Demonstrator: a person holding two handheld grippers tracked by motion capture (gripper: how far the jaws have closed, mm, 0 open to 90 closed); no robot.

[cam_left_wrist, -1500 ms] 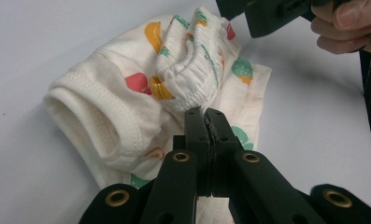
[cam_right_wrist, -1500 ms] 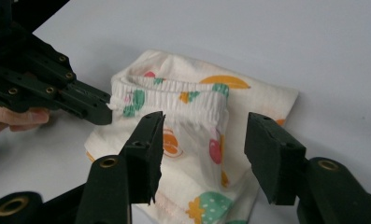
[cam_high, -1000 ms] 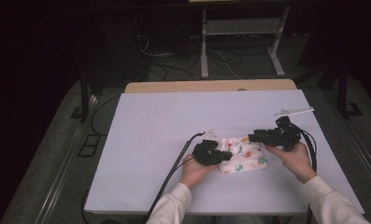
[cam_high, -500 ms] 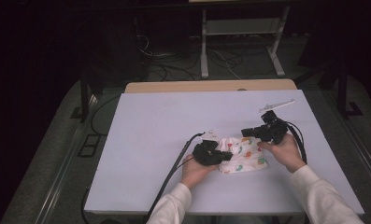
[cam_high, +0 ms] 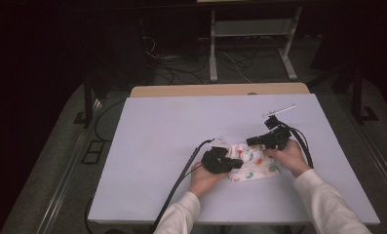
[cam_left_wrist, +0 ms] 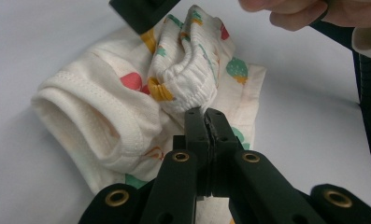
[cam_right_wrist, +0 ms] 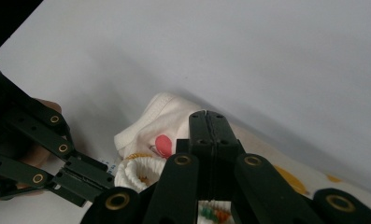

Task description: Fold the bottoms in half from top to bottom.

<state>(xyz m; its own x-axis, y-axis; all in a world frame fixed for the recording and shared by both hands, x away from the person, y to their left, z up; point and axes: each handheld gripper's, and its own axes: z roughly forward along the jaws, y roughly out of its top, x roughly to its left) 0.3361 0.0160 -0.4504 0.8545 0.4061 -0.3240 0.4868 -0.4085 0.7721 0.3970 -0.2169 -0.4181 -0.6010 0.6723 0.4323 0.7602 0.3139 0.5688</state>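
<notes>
A small white garment (cam_high: 257, 166) printed with coloured shapes lies bunched on the pale table (cam_high: 171, 136), near its front right. My left gripper (cam_high: 239, 163) comes at it from the left. In the left gripper view that gripper (cam_left_wrist: 206, 114) is shut on the garment's gathered elastic edge (cam_left_wrist: 183, 79). My right gripper (cam_high: 251, 142) sits over the cloth's far edge, and its jaws (cam_right_wrist: 206, 115) are pressed together with the garment (cam_right_wrist: 157, 122) bunched up at them. The right gripper's tip (cam_left_wrist: 141, 11) meets the raised fold. The left gripper (cam_right_wrist: 99, 176) lies close by.
Black cables (cam_high: 181, 178) trail from both grippers toward the front edge. A wooden strip (cam_high: 220, 90) borders the table's far side. Beyond it, a metal stand (cam_high: 249, 44) and loose cables are on the dark floor. Bare table surface stretches left and behind the garment.
My right gripper has moved left toward the left gripper, drawing the garment's right side in so the cloth is more bunched. The left gripper has stayed in place.
</notes>
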